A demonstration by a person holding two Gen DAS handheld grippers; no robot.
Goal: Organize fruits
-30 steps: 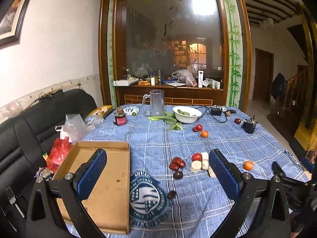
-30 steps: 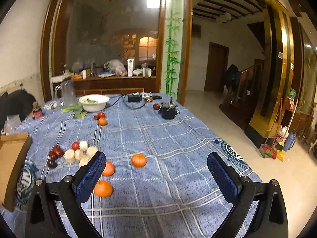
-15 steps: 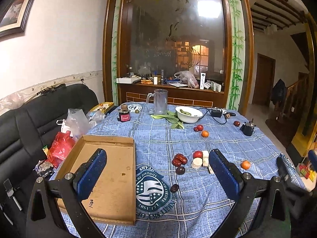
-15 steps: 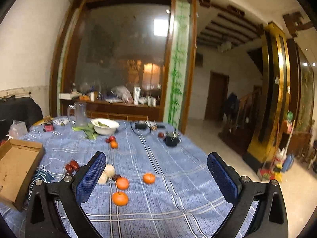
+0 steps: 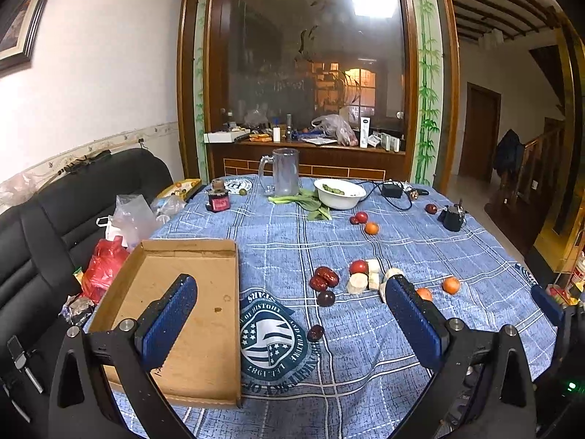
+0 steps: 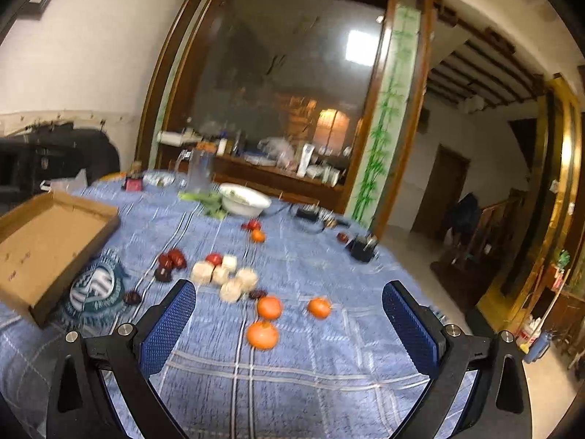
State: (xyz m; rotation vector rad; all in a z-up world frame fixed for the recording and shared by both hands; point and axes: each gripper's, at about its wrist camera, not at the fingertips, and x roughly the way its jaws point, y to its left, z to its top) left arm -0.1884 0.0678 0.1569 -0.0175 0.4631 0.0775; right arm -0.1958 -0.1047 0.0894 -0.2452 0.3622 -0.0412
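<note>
The nearest orange (image 6: 262, 334) lies on the blue tablecloth (image 6: 310, 395), just ahead of the right gripper (image 6: 289, 323), whose jaws stand wide apart and empty. Two more sit just beyond. The left gripper (image 5: 292, 316) hovers equally spread, empty, by the empty cardboard tray (image 5: 190, 314) at left. Judged best: straddle the fruit squarely and close gently so it cannot roll.
</note>
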